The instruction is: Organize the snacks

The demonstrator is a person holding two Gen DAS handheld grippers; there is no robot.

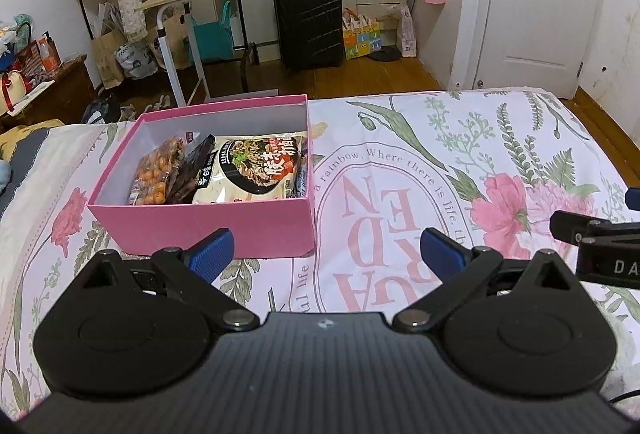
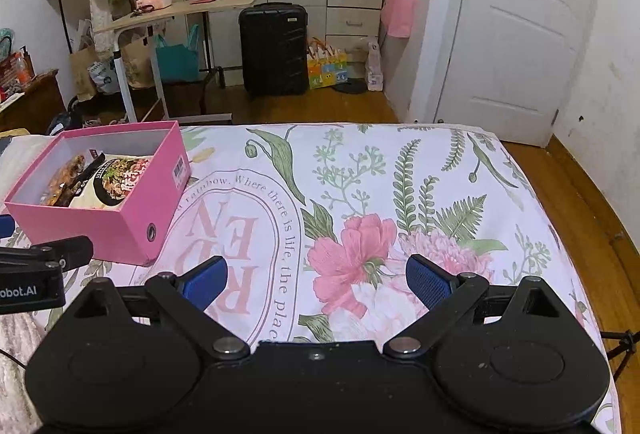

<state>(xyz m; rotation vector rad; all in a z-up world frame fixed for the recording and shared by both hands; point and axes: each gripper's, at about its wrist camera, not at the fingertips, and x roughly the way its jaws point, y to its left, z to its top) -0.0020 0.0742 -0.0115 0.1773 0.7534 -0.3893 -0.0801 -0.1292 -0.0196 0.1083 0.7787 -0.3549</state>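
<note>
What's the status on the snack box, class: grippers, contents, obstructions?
Left gripper open, empty. Right gripper open, empty. Snack packets inside pink box on bedspread. Nothing in the way.

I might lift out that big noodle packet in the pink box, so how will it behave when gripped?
The noodle packet looks puffy and crinkled, so it would likely give under the pads and feel light. Its glossy film may slip. It leans on the dark packet, which could shift as it leaves the pink box.

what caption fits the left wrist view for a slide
Open left gripper hovers over a floral bedspread, facing a pink box that holds snack packets.
</note>
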